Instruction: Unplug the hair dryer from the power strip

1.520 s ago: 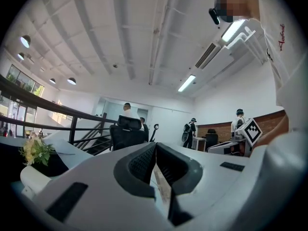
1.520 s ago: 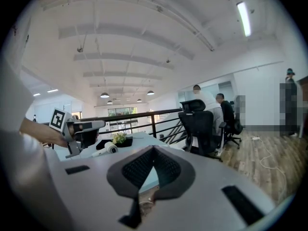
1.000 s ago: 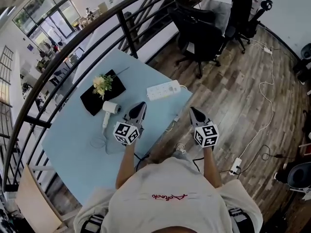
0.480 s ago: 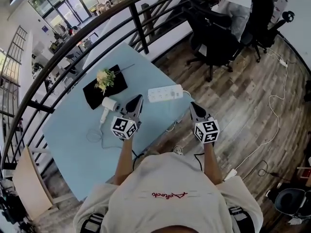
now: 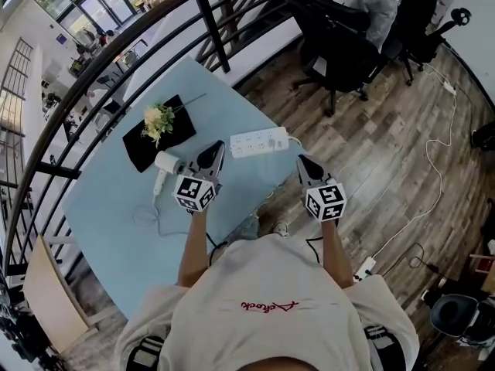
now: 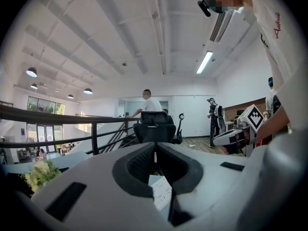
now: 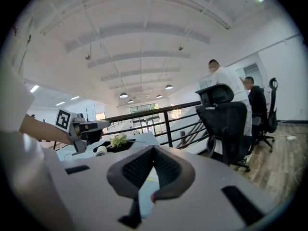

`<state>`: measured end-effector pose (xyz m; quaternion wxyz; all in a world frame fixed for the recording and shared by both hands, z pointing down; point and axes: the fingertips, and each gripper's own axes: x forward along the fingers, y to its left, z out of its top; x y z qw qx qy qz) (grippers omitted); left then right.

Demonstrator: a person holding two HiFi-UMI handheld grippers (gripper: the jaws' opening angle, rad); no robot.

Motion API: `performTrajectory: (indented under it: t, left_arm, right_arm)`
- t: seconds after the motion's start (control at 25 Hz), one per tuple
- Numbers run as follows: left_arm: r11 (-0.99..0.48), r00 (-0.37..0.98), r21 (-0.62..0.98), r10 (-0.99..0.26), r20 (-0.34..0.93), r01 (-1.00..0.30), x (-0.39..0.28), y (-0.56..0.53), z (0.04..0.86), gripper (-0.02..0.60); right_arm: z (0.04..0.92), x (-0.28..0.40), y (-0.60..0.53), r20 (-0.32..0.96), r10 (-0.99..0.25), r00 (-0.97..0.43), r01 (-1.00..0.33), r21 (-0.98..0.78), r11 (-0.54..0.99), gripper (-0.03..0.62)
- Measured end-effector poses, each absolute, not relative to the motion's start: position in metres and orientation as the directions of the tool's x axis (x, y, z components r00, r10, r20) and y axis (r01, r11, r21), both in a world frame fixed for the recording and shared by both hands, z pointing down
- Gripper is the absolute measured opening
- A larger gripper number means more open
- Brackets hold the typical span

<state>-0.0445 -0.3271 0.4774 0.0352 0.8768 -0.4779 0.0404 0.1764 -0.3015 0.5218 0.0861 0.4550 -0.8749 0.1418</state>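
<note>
Person is standing at the near edge of a light-blue surface, holding a tool in each hand, both pointing out over it.

Left tool is hovering above the middle of the surface. Its jaws are pressing together tip to tip and gripping nothing. Its own view is showing a slice of the white power strip through the gap behind the tips.

Right tool is hanging just off the surface's right-hand corner, over the wooden floor. Jaws likewise closed and empty.

Power strip is lying flat near that right-hand corner, just ahead of both tool tips, with neither touching it. Its lead is leaving the end nearest the corner.

White hair dryer is lying on its side near the middle of the surface, just left of the left tool. Its thin cord is looping toward the near edge. Cannot tell whether its plug is sitting in the strip.

Black tray carrying pale flowers is sitting just beyond the dryer, toward the far edge by the black railing.
</note>
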Motion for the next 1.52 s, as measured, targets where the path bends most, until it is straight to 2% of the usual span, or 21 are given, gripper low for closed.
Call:
performTrajectory:
  t: [0.72,0.96,1.2,1.52]
  left_arm:
    - [-0.660,0.660,0.097,-0.707,0.253,-0.745,-0.040,-0.395,0.581,0.015]
    - [-0.697,0.689,0.115,-0.645,0.331,-0.708,-0.031,-0.401,0.624,0.133]
    - [-0.729,0.688,0.080,-0.596,0.414,-0.680,-0.027,-0.405,0.667,0.222]
    - [-0.762,0.671,0.009,-0.564,0.482,-0.647,-0.017,-0.409,0.695,0.247]
  right_arm:
    - [0.568,0.146,-0.342,0.416,-0.752,-0.511,-0.857,-0.180,0.482,0.018]
    - [0.595,0.142,-0.350,0.462,-0.727,-0.508,-0.859,-0.201,0.472,0.018]
    - [0.615,0.139,-0.359,0.495,-0.703,-0.510,-0.856,-0.212,0.472,0.018]
    - [0.632,0.142,-0.365,0.521,-0.686,-0.507,-0.857,-0.223,0.465,0.018]
